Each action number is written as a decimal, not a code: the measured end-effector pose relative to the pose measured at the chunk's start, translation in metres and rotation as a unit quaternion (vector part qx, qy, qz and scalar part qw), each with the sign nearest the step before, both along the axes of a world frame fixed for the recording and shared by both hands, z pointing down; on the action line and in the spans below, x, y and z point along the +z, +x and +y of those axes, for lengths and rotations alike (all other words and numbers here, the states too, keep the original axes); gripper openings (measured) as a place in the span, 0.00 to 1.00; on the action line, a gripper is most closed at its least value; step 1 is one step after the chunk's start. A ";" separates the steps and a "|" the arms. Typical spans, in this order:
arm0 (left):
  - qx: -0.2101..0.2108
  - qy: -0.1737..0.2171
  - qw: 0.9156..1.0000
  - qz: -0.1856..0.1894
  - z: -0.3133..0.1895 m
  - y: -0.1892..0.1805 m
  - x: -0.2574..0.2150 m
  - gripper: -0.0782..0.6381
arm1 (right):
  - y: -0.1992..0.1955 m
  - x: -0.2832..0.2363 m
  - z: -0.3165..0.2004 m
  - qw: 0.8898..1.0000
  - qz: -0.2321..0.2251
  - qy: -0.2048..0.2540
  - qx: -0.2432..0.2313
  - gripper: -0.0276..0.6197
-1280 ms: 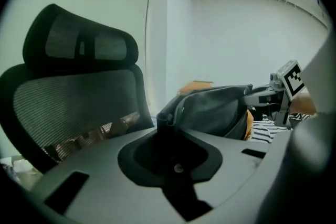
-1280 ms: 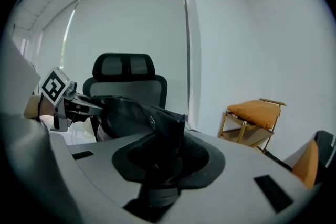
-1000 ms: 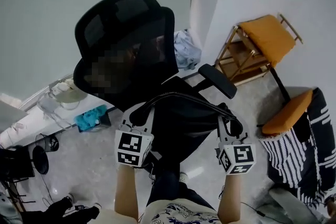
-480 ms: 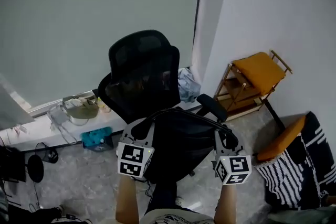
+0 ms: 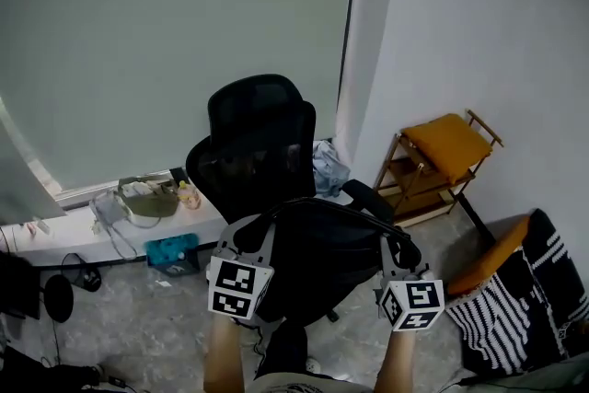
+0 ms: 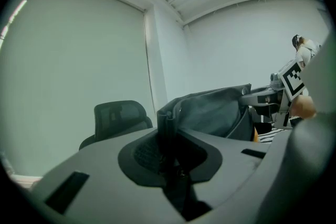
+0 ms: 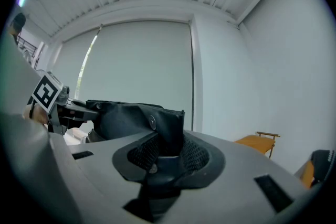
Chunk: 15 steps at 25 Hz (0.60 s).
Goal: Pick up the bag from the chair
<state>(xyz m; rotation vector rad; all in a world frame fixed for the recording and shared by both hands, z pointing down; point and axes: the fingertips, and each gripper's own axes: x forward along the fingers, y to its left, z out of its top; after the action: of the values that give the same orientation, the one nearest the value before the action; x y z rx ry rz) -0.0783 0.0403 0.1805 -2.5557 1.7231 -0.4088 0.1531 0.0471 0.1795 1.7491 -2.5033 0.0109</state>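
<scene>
A black bag (image 5: pixel 317 258) hangs stretched between my two grippers, off the seat and in front of the black mesh office chair (image 5: pixel 258 138). My left gripper (image 5: pixel 246 235) is shut on the bag's left top edge, and the dark fabric (image 6: pixel 210 110) runs from its jaws (image 6: pixel 169 139) toward the other gripper. My right gripper (image 5: pixel 405 249) is shut on the right top edge; the bag's corner (image 7: pixel 157 120) with a metal stud sits pinched between its ribbed pads (image 7: pixel 195 153). The bag hides the chair's seat in the head view.
A wooden chair with an orange cushion (image 5: pixel 448 145) stands by the right wall. Nearer lie an orange cushion (image 5: pixel 492 258) and striped fabric (image 5: pixel 515 313). A low sill (image 5: pixel 55 230) at the left carries clutter, with a teal item (image 5: pixel 172 248) on the floor. A cloth bundle (image 5: pixel 328 170) lies behind the chair.
Both grippers have risen with the bag held between them. The chair now looks smaller and farther below, and more of the wall and blind shows.
</scene>
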 end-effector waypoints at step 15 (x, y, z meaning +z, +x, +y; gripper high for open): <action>-0.007 0.016 1.000 0.005 0.054 0.005 -0.016 0.19 | 0.005 -0.018 0.049 1.000 -0.007 0.018 0.001 0.23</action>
<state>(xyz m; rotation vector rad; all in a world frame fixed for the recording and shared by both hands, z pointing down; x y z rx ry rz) -0.0730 0.0941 0.1646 -2.5292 1.7366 -0.3680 0.1584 0.0962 0.1617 1.7716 -2.5270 -0.0234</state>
